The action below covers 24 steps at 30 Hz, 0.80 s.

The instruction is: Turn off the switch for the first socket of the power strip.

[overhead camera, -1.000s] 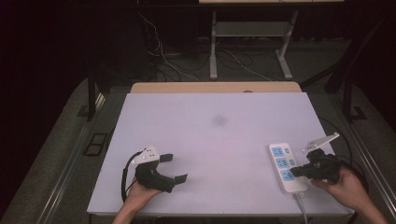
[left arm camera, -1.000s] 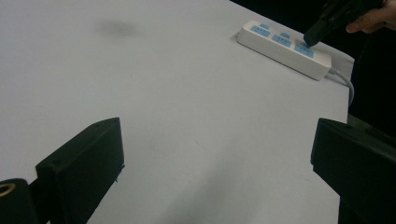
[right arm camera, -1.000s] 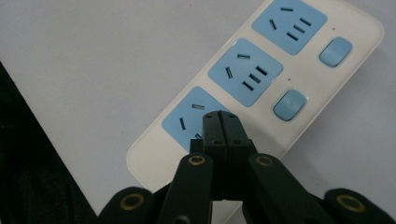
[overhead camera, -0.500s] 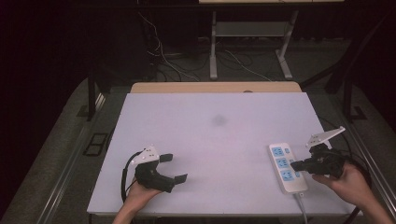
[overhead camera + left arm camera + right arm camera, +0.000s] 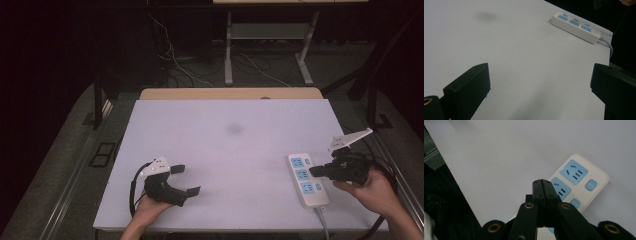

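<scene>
A: Classify the location.

B: Lab or test room, not a home. Evidence: a plain white table [image 5: 230,150] at frame centre, surrounded by dark curtained walls.

A: Further indicators?

B: Loose cables [image 5: 200,70] on the grey floor [image 5: 65,165] at upper centre, a metal stand frame [image 5: 265,45] at top, and a white power strip [image 5: 307,179] at lower right.
</scene>
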### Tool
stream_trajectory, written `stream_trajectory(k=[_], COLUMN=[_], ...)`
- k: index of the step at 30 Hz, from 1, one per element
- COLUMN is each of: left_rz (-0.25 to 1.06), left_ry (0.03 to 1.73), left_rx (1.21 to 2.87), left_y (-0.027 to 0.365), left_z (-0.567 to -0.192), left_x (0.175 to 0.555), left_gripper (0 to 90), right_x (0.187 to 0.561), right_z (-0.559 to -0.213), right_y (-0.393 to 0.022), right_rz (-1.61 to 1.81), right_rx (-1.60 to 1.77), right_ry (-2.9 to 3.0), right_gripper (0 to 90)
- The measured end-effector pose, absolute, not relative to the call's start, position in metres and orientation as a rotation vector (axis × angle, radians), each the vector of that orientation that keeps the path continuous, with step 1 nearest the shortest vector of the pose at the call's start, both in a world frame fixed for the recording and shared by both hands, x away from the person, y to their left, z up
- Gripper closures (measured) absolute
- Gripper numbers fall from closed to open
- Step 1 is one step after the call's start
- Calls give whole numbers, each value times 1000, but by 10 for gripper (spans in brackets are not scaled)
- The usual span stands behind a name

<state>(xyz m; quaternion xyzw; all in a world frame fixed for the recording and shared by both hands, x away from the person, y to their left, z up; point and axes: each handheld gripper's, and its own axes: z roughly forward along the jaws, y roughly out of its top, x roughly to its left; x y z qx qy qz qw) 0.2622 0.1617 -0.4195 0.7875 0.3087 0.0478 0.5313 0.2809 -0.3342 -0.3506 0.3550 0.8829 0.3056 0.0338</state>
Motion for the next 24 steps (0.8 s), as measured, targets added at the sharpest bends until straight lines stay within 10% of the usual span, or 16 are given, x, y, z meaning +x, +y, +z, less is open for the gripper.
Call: stream_trajectory(k=[11, 24], left_rz=[116, 115], left_ry=[736, 735], left_rx=[1873, 1873], left_y=[162, 162], left_z=[-419, -419], left_x=[262, 262], left_gripper=[12, 12], right_x=[288, 286], right_z=[-338, -340], right_y=[-322, -319], right_rz=[993, 1239], right_rx=[1087, 1168], right_ry=[2700, 2475], right_gripper=[782, 65])
